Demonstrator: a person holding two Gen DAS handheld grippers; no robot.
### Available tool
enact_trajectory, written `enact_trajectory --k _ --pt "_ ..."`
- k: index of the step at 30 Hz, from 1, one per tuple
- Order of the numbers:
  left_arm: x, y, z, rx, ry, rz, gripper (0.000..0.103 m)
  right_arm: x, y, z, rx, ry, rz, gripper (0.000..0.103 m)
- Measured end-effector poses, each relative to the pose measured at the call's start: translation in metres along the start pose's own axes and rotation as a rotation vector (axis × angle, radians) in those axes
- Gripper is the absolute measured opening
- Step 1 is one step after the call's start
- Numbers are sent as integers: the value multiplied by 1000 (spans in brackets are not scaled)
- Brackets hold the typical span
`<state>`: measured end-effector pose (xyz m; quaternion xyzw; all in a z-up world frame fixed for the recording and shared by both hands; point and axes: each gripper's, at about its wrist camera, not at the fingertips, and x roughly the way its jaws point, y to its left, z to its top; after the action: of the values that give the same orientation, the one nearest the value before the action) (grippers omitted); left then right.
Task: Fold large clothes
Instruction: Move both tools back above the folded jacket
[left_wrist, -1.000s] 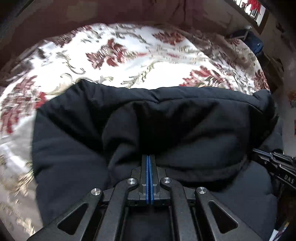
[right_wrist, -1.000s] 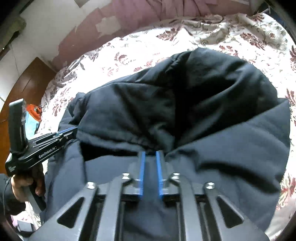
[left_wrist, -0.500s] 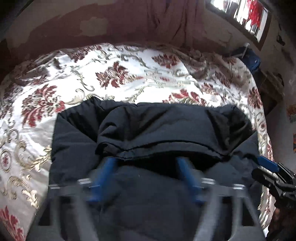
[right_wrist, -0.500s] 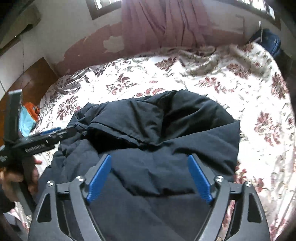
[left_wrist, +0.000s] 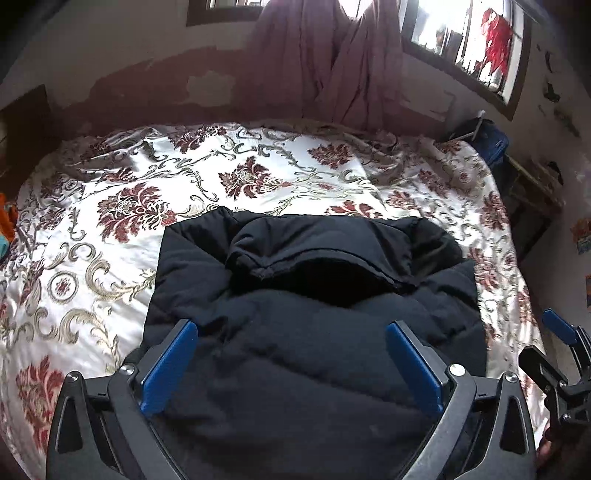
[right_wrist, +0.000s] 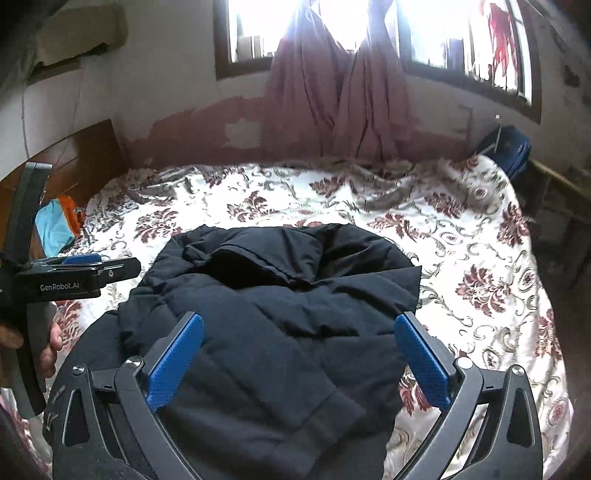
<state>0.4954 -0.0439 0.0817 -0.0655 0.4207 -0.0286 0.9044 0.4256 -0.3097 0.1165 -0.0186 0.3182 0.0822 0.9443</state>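
A black puffy jacket (left_wrist: 314, 332) lies folded on the floral bedspread (left_wrist: 147, 206), its hood opening facing me; it also shows in the right wrist view (right_wrist: 288, 317), with a sleeve cuff (right_wrist: 332, 417) near the front. My left gripper (left_wrist: 291, 365) is open and empty, held above the jacket's near part. My right gripper (right_wrist: 299, 362) is open and empty too, above the jacket's right side. The left gripper shows from the side in the right wrist view (right_wrist: 85, 273), and the right gripper shows at the edge of the left wrist view (left_wrist: 557, 354).
The bed fills most of both views. A maroon curtain (right_wrist: 340, 92) hangs under bright windows behind it. A blue bag (right_wrist: 509, 147) sits at the far right corner, orange and light blue cloth (right_wrist: 59, 221) at the far left. A dark wooden headboard (right_wrist: 85, 155) stands left.
Both grippers opened, let go of the jacket fabric and pulled back and up from it. The jacket now lies loose on the bed.
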Motion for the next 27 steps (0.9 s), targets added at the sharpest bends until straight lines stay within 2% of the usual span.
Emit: enact_trajectory --k 6,11,14,18,23,25,27 --pt "-45 2 -38 15 -56 12 103 -41 21 -30 -17 -23 -48 101" --pt "-66 6 -81 91 -9 34 103 -68 36 -57 4 -14 -96 101" --pt "-81 18 -113 96 6 45 103 -86 43 -77 22 -5 -117 101" --pt "-97 36 -147 100 53 45 103 -108 54 -107 10 26 -145 101" --pt "-116 53 -171 159 62 45 103 -125 68 -145 -8 96 -165 101" --pt "-124 57 -183 197 61 63 103 -129 76 -162 -19 134 -169 101" --pt "-131 61 -197 238 41 112 103 -131 80 -176 -29 169 -171 101"
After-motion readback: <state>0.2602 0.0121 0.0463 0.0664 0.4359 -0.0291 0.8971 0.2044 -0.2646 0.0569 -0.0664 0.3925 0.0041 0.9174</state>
